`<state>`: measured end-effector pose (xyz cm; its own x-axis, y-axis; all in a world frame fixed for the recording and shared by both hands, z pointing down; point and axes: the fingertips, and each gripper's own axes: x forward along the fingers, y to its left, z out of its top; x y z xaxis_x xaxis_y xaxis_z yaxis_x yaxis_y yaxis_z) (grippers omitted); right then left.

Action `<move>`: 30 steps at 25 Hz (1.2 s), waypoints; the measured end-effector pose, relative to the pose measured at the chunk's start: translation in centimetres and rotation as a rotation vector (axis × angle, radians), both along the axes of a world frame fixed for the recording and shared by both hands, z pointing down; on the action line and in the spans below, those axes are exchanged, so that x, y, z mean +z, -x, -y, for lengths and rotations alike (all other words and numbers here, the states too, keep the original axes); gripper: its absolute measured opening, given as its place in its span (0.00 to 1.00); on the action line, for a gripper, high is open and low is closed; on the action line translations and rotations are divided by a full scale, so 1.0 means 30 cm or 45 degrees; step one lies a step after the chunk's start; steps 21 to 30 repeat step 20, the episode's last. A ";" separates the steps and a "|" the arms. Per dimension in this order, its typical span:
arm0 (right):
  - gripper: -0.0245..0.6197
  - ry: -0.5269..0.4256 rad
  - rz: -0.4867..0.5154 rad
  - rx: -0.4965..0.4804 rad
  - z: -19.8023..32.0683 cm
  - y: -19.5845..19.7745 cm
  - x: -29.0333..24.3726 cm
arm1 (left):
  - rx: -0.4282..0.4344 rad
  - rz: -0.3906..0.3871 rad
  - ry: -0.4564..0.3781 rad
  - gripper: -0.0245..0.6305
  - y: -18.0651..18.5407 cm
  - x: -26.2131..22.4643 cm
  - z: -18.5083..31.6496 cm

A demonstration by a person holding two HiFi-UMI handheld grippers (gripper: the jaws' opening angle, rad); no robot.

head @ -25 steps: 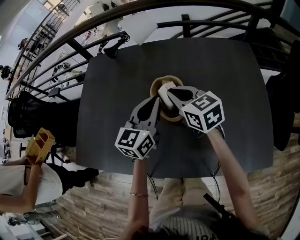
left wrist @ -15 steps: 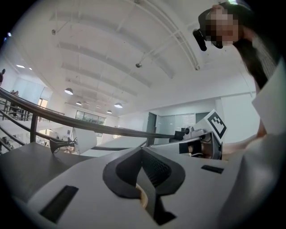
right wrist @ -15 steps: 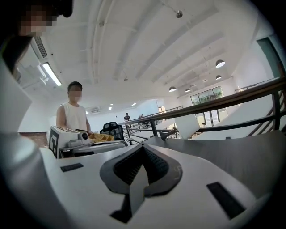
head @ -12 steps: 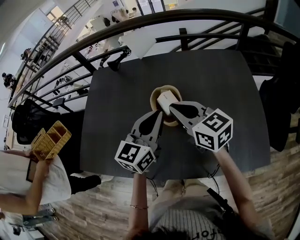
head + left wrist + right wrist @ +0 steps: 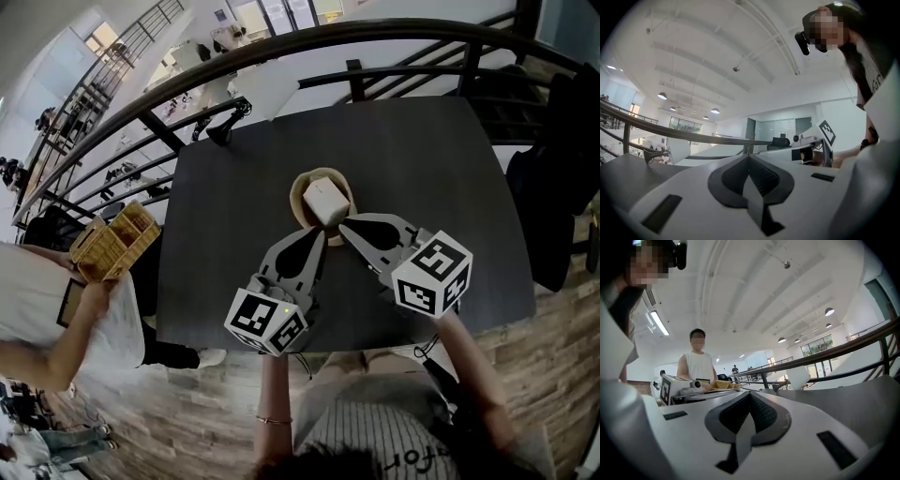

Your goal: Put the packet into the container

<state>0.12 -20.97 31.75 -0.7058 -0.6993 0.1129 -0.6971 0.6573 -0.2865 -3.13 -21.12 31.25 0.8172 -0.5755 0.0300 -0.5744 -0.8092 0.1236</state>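
The packet (image 5: 325,201) lies in the container (image 5: 298,194) on the table (image 5: 422,159), with the left gripper (image 5: 320,244) and right gripper (image 5: 345,226) just beside it, jaws together and empty.

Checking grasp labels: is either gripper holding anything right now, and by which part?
Nothing is held. The left gripper and right gripper both show jaws together with nothing between them; the packet lies in the container.

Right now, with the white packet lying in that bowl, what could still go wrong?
The packet seems to sit high in the container; a jolt might tip it out. The left gripper and right gripper, both shut, hang near its rim and could nudge it. A person carrying a basket stands beside the table and might bump it.
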 end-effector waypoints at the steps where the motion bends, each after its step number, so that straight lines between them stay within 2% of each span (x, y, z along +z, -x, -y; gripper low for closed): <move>1: 0.05 -0.003 0.001 0.000 -0.006 -0.003 -0.002 | -0.001 -0.002 0.000 0.05 -0.002 -0.003 -0.004; 14: 0.05 -0.053 0.008 -0.035 -0.068 -0.009 -0.023 | 0.018 -0.003 -0.025 0.05 -0.039 -0.035 -0.056; 30: 0.05 -0.037 0.011 -0.022 -0.075 -0.019 -0.007 | 0.011 -0.006 -0.029 0.05 -0.040 -0.028 -0.059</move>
